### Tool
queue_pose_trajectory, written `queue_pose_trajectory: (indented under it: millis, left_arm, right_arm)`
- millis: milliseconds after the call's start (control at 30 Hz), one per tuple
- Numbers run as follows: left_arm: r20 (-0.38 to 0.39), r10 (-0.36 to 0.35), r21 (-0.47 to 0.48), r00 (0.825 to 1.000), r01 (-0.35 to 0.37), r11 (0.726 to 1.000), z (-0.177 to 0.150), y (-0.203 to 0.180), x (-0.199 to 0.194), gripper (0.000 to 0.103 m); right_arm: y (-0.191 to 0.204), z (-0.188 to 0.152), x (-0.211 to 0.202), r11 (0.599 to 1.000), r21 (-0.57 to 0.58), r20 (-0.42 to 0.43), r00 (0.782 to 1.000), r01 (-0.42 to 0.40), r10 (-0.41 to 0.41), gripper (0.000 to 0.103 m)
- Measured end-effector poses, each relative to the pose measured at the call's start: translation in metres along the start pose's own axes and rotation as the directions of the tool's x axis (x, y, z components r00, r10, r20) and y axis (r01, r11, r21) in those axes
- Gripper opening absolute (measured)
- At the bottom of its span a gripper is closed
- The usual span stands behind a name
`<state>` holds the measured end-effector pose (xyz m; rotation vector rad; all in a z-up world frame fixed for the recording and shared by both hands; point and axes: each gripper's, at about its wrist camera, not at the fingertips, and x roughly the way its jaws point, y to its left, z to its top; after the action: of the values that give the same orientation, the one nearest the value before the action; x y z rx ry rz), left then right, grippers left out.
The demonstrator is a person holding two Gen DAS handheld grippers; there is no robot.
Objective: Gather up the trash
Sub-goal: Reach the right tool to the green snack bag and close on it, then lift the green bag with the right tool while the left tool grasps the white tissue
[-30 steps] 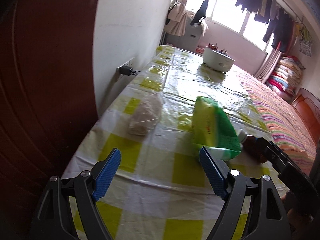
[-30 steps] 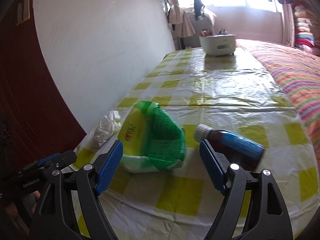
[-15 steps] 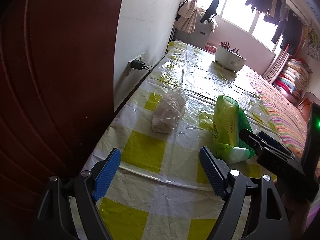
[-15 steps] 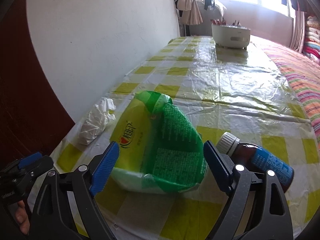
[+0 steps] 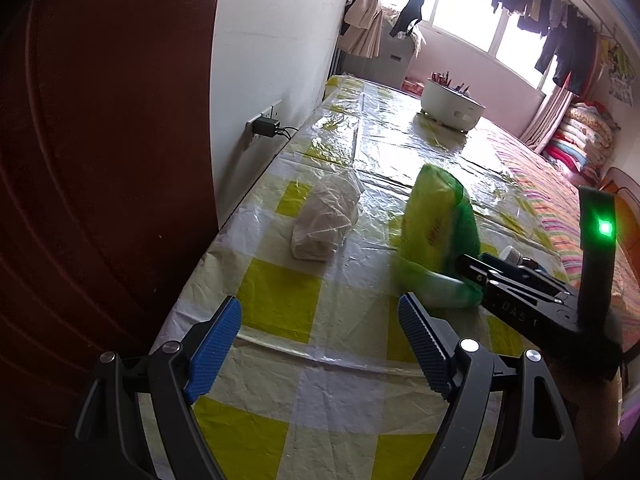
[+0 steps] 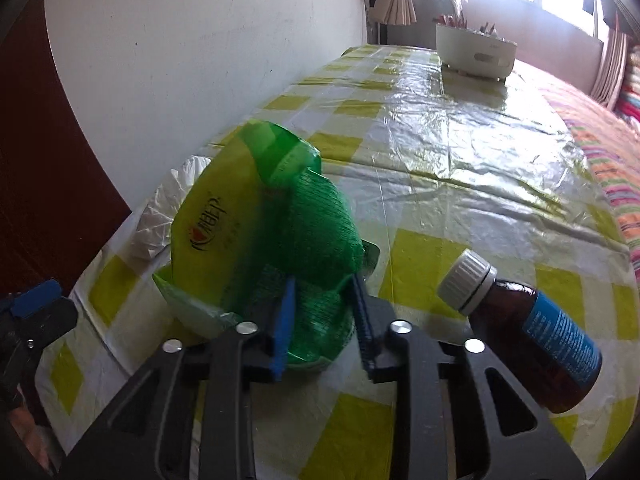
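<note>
Near table edge: bare checked cloth (image 5: 320, 392) is left clear between and ahead of the left gripper (image 5: 320, 344), whose jaws are spread with nothing between them.
Left side: passage is closed off by the wall (image 5: 280, 40) and a dark door (image 5: 100, 160); a plug (image 5: 267, 125) juts over the table edge.
Middle: the way is blocked by a white bag (image 5: 326, 220) and, just beside it, a green packet (image 6: 272, 248) on which the right gripper (image 6: 324, 320) is closing.
Right: a brown bottle (image 6: 532, 336) lies near the packet.
Far end: open cloth is left up to a white pot (image 6: 474, 52).
</note>
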<state>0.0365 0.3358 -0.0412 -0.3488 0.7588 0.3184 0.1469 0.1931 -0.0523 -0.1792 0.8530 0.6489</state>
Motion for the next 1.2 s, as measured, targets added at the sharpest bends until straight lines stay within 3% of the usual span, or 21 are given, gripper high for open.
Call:
queue_pose_trajectory:
  millis: [100,267,333,367,400,433,633,767,833,867,967,1000,1067,1200]
  left_arm:
    - [-0.005,0.000,0.005,1.000,0.000,1.000,-0.001,-0.002,0.001,0.078]
    - [-0.005,0.001,0.009,1.000,-0.001,1.000,-0.002,-0.004,0.001,0.078]
    - [-0.003,0.001,0.005,1.000,-0.001,1.000,-0.002,-0.004,0.001,0.078]
    - [-0.002,0.001,0.003,1.000,-0.001,1.000,-0.002,-0.004,0.000,0.078]
    - [-0.002,0.001,0.003,1.000,-0.001,1.000,-0.002,-0.005,0.000,0.078]
    - [-0.001,0.001,0.003,1.000,-0.001,1.000,-0.002,-0.005,0.000,0.078]
    - [-0.002,-0.001,0.011,1.000,0.001,1.000,-0.002,-0.009,0.001,0.078]
    - [-0.009,0.002,0.020,1.000,-0.002,1.000,-0.002,-0.010,0.003,0.078]
    - [-0.010,0.005,0.022,1.000,-0.005,1.000,-0.002,-0.011,0.004,0.078]
    - [-0.011,0.005,0.022,1.000,-0.005,1.000,-0.002,-0.011,0.004,0.078]
    - [-0.012,0.009,0.019,1.000,-0.009,1.000,-0.002,-0.010,0.006,0.078]
    - [-0.014,0.010,0.019,1.000,-0.010,1.000,-0.001,-0.010,0.006,0.078]
    - [-0.015,0.015,0.021,1.000,-0.015,1.000,-0.001,-0.009,0.007,0.078]
    - [-0.005,0.021,0.019,1.000,-0.021,1.000,0.002,-0.007,0.008,0.078]
  right_arm:
    - [-0.007,-0.002,-0.005,1.000,0.017,0.003,1.000,-0.012,0.012,0.005]
    - [-0.015,-0.001,-0.020,0.998,0.049,0.041,0.998,-0.049,0.047,0.005]
    - [-0.020,0.001,-0.025,0.993,0.082,0.064,0.995,-0.080,0.075,0.010]
    - [-0.024,0.001,-0.023,0.991,0.104,0.059,0.995,-0.087,0.081,0.026]
    - [-0.028,-0.001,-0.023,0.990,0.119,0.057,0.996,-0.078,0.072,0.063]
    - [-0.031,-0.002,-0.025,0.990,0.128,0.063,0.996,-0.066,0.058,0.074]
    - [-0.039,0.005,-0.029,0.978,0.174,0.097,0.991,-0.111,0.095,0.076]
    - [-0.035,0.003,-0.016,0.969,0.203,0.037,0.990,-0.143,0.138,0.075]
    - [-0.033,0.002,-0.010,0.970,0.204,0.011,0.991,-0.134,0.135,0.062]
    - [-0.031,0.005,-0.012,0.972,0.194,0.018,0.991,-0.131,0.130,0.041]
    - [-0.027,0.009,-0.010,0.971,0.182,-0.002,0.988,-0.152,0.155,0.028]
    - [-0.025,0.009,-0.011,0.973,0.173,-0.004,0.988,-0.150,0.153,0.017]
    - [-0.023,0.010,-0.016,0.973,0.165,0.003,0.987,-0.162,0.164,0.007]
    - [-0.029,0.019,-0.042,0.963,0.180,0.086,0.978,-0.202,0.190,0.005]
